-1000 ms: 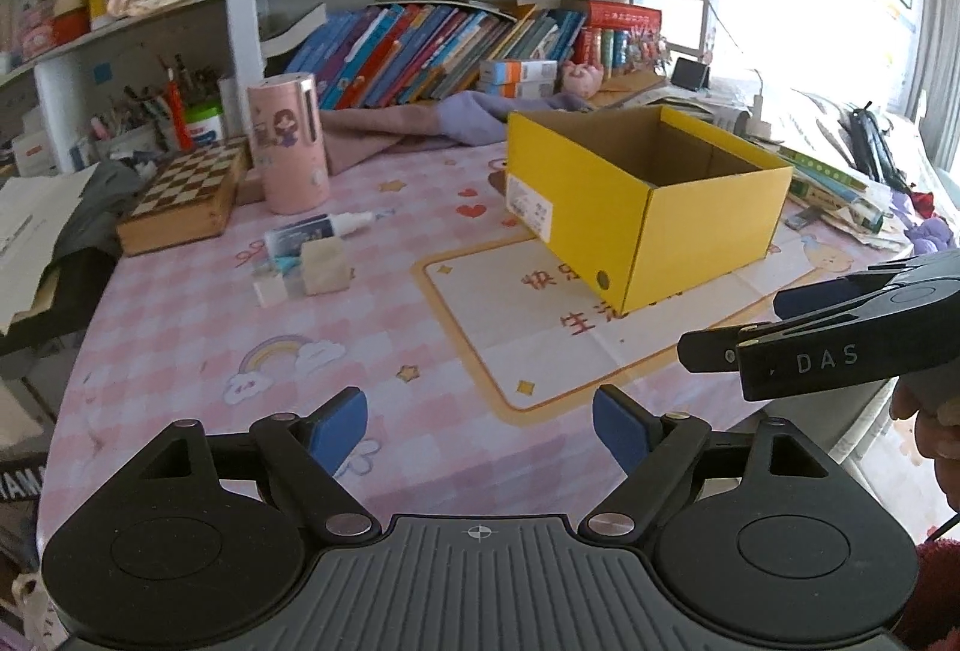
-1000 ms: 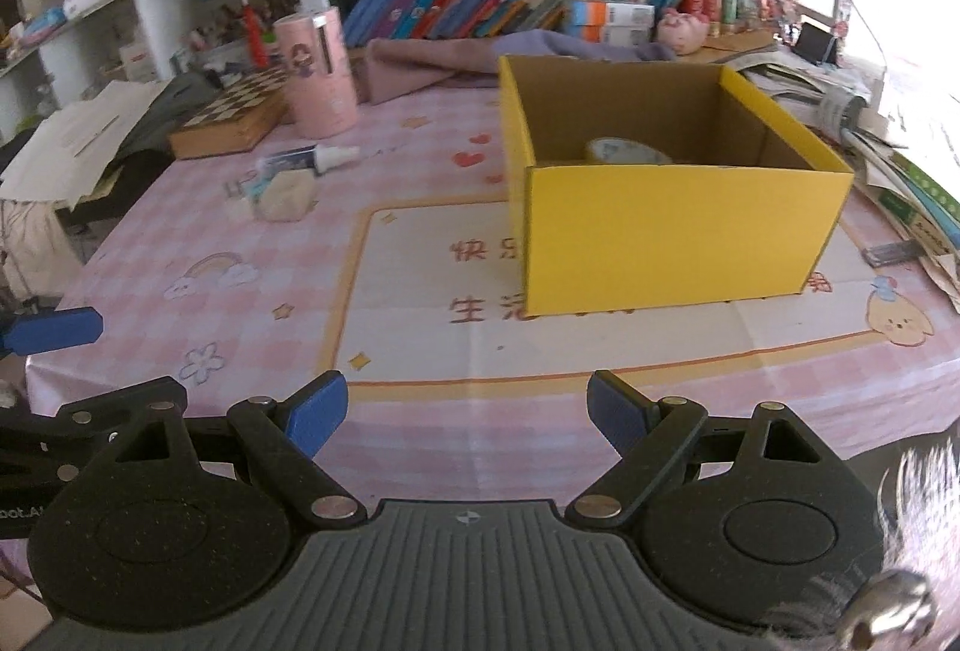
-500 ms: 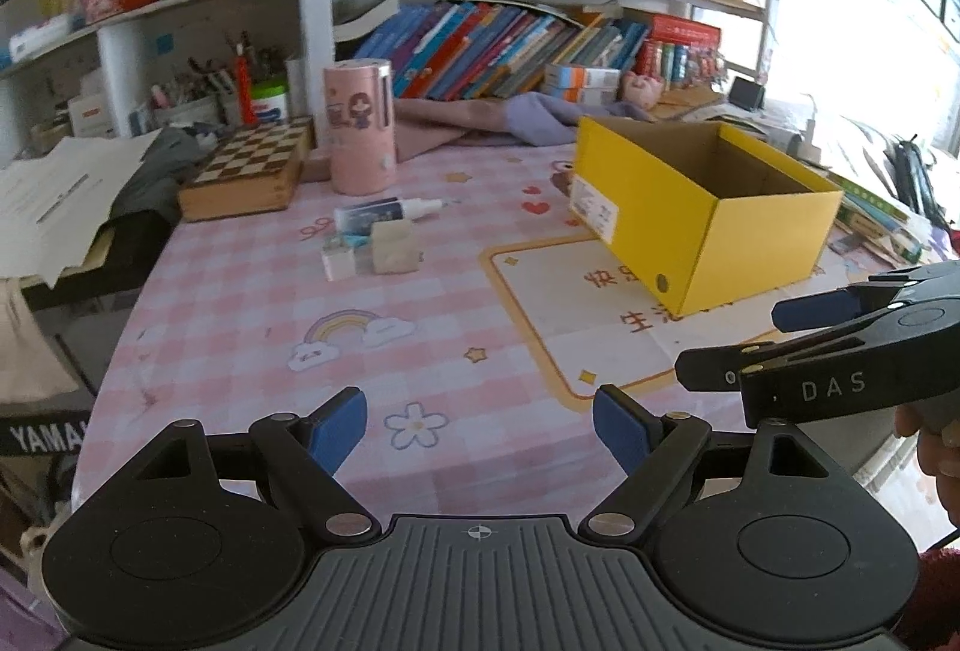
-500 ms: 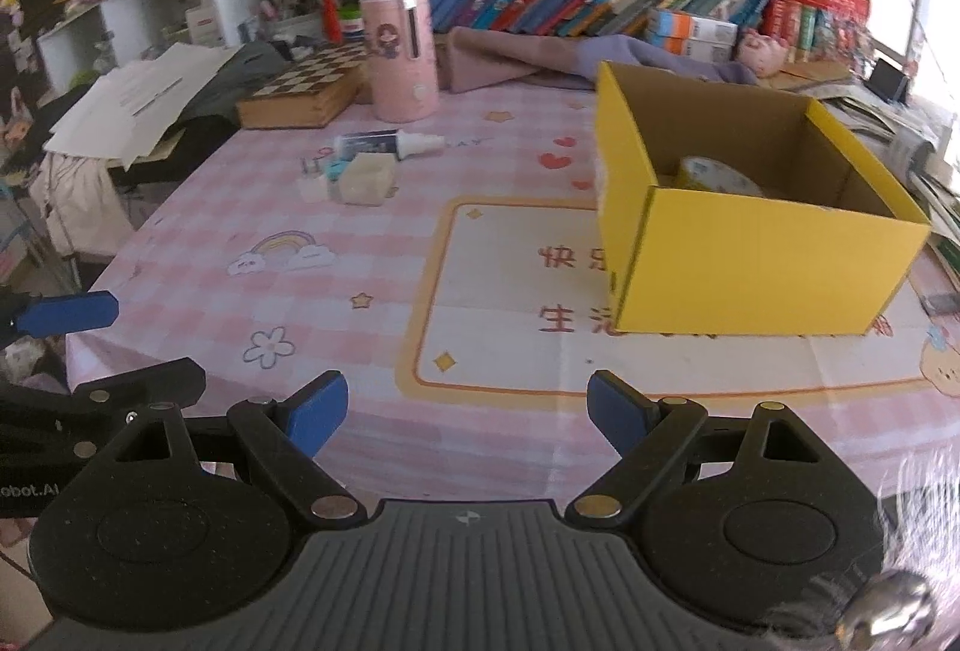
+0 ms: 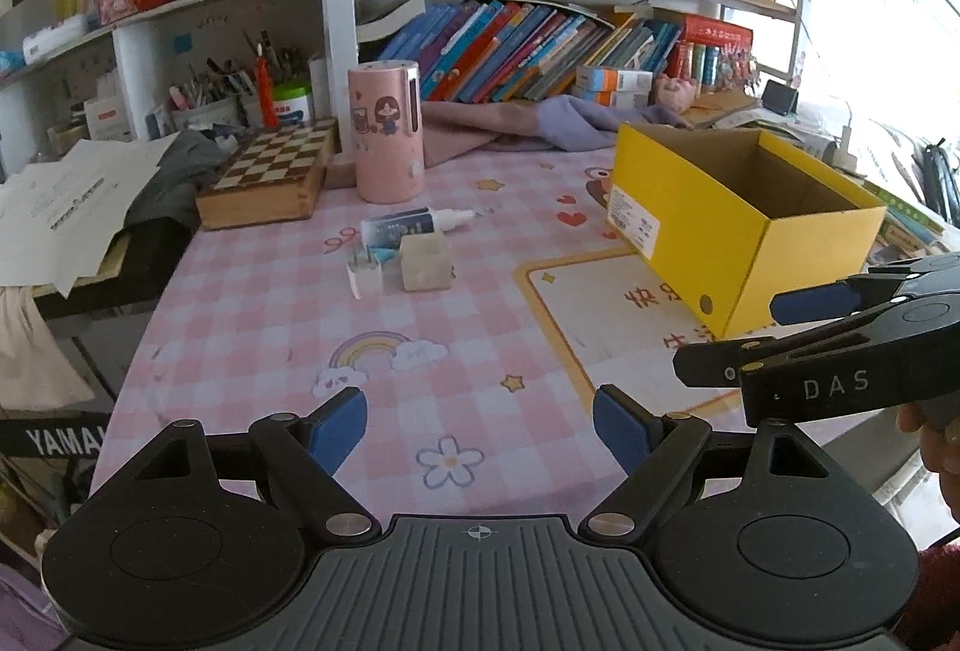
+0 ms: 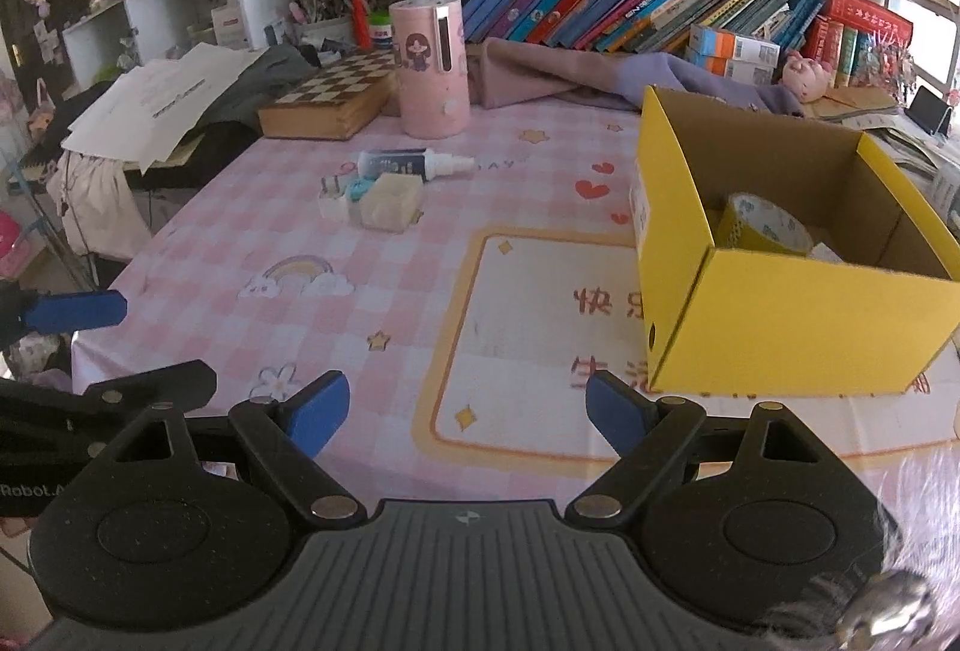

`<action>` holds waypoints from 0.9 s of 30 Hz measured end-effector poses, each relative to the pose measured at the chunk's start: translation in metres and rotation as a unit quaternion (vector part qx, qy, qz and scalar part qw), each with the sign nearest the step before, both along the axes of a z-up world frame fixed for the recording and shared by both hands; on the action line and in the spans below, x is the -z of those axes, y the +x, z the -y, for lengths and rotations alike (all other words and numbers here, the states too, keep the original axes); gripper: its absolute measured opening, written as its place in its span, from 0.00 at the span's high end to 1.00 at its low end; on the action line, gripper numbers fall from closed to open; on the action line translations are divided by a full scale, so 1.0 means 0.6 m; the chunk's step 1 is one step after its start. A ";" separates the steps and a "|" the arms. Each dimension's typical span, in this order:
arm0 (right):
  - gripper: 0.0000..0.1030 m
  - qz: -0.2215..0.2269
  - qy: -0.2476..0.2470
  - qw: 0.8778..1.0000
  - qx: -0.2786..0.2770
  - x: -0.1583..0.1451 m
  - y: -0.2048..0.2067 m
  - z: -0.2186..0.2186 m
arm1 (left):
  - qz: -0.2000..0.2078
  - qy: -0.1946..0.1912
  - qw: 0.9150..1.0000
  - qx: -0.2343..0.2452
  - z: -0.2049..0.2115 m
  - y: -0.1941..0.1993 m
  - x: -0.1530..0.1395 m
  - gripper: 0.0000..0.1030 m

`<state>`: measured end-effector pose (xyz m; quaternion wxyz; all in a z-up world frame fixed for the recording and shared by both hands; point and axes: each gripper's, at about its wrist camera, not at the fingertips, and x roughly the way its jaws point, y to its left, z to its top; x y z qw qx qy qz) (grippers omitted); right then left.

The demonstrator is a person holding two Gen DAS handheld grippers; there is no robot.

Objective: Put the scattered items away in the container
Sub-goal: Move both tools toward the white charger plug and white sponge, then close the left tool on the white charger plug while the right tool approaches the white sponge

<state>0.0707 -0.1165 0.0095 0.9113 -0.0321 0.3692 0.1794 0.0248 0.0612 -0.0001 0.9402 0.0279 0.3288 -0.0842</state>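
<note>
A yellow cardboard box (image 5: 690,213) (image 6: 798,309) stands open on the right of the pink checked table; a tape roll (image 6: 765,231) lies inside it. Left of it lie a dark glue bottle with a white nozzle (image 5: 411,225) (image 6: 414,164), a cream block (image 5: 425,267) (image 6: 390,201) and a small white plug (image 5: 364,278) (image 6: 333,198). My left gripper (image 5: 479,426) is open and empty over the table's near edge. My right gripper (image 6: 467,411) is open and empty, also near the front edge; it shows from the side in the left wrist view (image 5: 840,351).
A pink cylindrical holder (image 5: 387,135) (image 6: 429,72) and a wooden chessboard box (image 5: 270,177) (image 6: 330,96) stand at the back. A mauve cloth (image 6: 570,78) lies behind the box. Bookshelves rise at the back; papers (image 5: 66,207) overhang the left side.
Both grippers have pulled back and turned left, so the box sits further right and the small items nearer the middle. Both stay open and empty.
</note>
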 end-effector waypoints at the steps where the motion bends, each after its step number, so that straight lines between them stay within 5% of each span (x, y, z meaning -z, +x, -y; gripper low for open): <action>1: 0.17 -0.001 -0.001 1.000 -0.003 0.001 0.007 -0.001 | -0.001 -0.001 1.000 -0.001 -0.001 0.006 0.001 0.17; 27: 0.18 -0.047 -0.001 0.997 -0.061 0.040 0.187 -0.065 | -0.038 0.003 0.997 -0.069 -0.055 0.165 0.028 0.18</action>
